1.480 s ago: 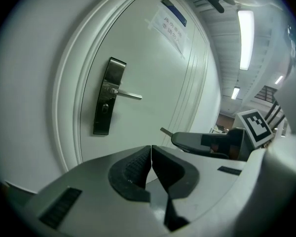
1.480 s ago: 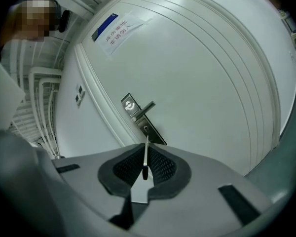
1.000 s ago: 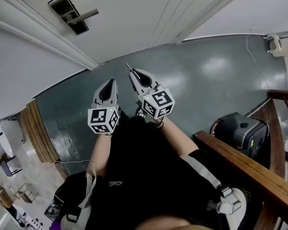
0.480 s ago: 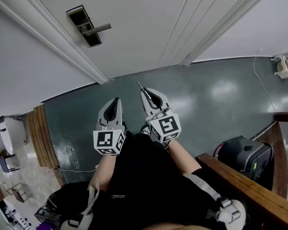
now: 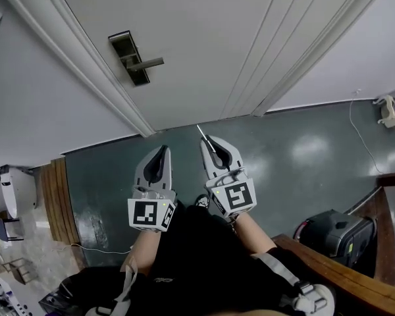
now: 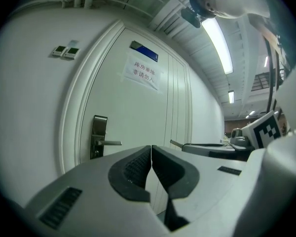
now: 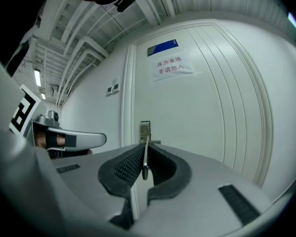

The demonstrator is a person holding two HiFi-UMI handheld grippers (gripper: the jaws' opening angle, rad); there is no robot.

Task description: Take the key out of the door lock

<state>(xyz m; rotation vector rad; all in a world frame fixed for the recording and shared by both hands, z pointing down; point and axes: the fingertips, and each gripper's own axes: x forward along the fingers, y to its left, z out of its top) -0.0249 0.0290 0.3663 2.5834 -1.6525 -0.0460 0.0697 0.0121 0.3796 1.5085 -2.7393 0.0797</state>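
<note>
The right gripper (image 5: 212,143) clamps its ribbed black jaws on the thin, flat metal key (image 7: 144,160), well apart from the white panelled door (image 5: 204,38) and its dark rectangular lock plate (image 5: 126,50). The left gripper (image 5: 162,151) has its jaws closed and empty.

left gripper (image 5: 162,151) and right gripper (image 5: 212,142) raised, door handle (image 5: 147,63) further into view

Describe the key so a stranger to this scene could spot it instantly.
Start at the white door, then drop to the right gripper held in front of it. The key is the thin silver sliver pinched between its jaws, poking out past the tips. The left gripper beside it is shut on nothing.
</note>
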